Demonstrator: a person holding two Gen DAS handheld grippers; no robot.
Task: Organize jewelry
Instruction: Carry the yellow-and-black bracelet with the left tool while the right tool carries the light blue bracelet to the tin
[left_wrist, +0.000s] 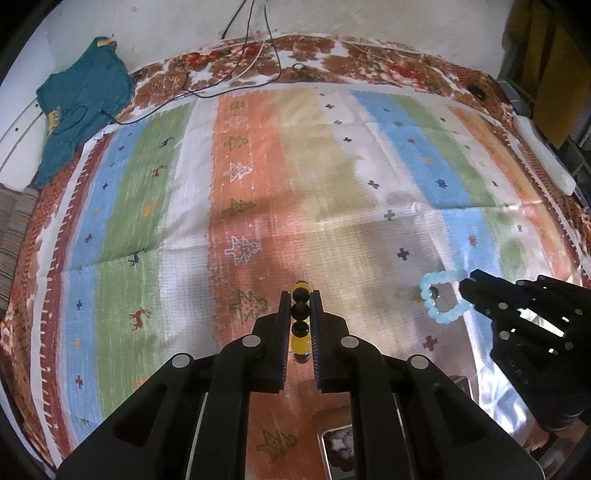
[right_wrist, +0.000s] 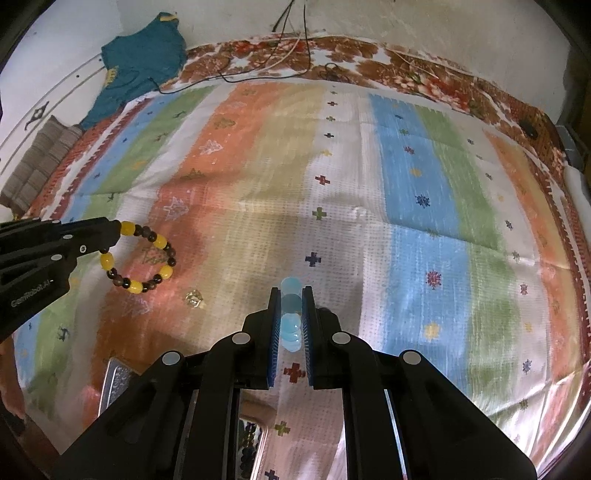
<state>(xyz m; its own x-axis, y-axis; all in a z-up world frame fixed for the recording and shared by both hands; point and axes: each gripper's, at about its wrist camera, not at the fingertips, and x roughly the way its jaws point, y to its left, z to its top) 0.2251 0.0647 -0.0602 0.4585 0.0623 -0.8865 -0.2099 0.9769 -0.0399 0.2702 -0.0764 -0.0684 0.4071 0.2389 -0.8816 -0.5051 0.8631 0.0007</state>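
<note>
My left gripper (left_wrist: 300, 295) is shut on a bracelet of yellow and dark beads (left_wrist: 300, 314), seen edge-on between its fingers. In the right wrist view that bracelet (right_wrist: 142, 258) hangs as a ring from the left gripper (right_wrist: 114, 230) above the striped cloth. My right gripper (right_wrist: 291, 295) is shut on a pale blue bead bracelet (right_wrist: 290, 321). In the left wrist view the blue bracelet (left_wrist: 439, 295) hangs from the right gripper (left_wrist: 467, 282). A small clear gem-like piece (right_wrist: 194, 297) lies on the cloth between the two grippers.
A striped cloth (left_wrist: 258, 177) with tree and cross motifs covers the bed. A metal tray edge (right_wrist: 116, 380) and a box with beads (right_wrist: 251, 443) sit at the near edge. A teal garment (left_wrist: 81, 110) and cables (left_wrist: 236, 70) lie at the far side.
</note>
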